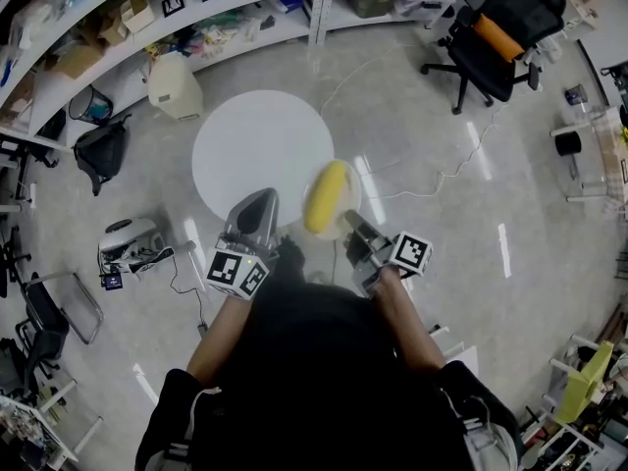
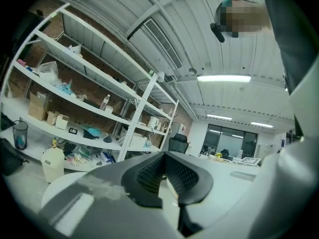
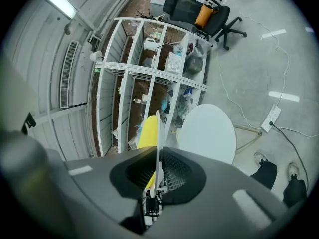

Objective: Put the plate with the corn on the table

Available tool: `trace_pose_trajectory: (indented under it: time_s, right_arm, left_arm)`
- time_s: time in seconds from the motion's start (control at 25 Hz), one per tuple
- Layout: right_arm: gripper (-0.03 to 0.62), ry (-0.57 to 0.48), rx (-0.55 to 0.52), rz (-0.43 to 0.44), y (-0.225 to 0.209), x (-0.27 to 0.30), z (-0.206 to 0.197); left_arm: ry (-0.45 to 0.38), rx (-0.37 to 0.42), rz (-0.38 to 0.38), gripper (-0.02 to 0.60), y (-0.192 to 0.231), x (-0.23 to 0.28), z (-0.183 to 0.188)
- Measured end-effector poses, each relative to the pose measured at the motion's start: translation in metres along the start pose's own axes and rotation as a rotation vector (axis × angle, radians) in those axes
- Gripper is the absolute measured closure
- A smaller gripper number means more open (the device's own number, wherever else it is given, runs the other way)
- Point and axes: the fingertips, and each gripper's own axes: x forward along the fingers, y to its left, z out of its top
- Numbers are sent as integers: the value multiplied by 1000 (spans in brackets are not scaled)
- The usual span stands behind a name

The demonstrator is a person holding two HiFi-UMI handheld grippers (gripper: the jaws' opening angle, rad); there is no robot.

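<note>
A yellow corn cob (image 1: 325,196) lies on a pale plate (image 1: 346,200) that hangs in the air just past the near right edge of the round white table (image 1: 262,150). My right gripper (image 1: 355,226) is shut on the plate's near rim. In the right gripper view the plate (image 3: 157,128) stands edge-on between the jaws of that gripper (image 3: 158,169), with the corn (image 3: 147,131) to its left and the table (image 3: 209,132) beyond. My left gripper (image 1: 253,214) hovers at the table's near edge, shut and empty; its closed jaws (image 2: 166,177) point toward the shelves.
White shelving (image 1: 147,13) full of boxes runs along the far side. A black office chair (image 1: 500,32) stands at the far right. A white bin (image 1: 174,86), a black bag (image 1: 101,150) and a cabled device (image 1: 132,243) sit on the floor left of the table.
</note>
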Motion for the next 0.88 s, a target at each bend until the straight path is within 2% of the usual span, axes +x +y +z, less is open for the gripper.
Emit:
trace_pose_trajectory:
  time_s: [0.48,0.88]
  right_arm:
    - [551,-30,14,35,11,52,32]
    - [551,6,-12,78,25,86,52]
  left_arm:
    - [28,-36,-32,577,57,40,12]
    - [30,-28,-12,577,87,53,17]
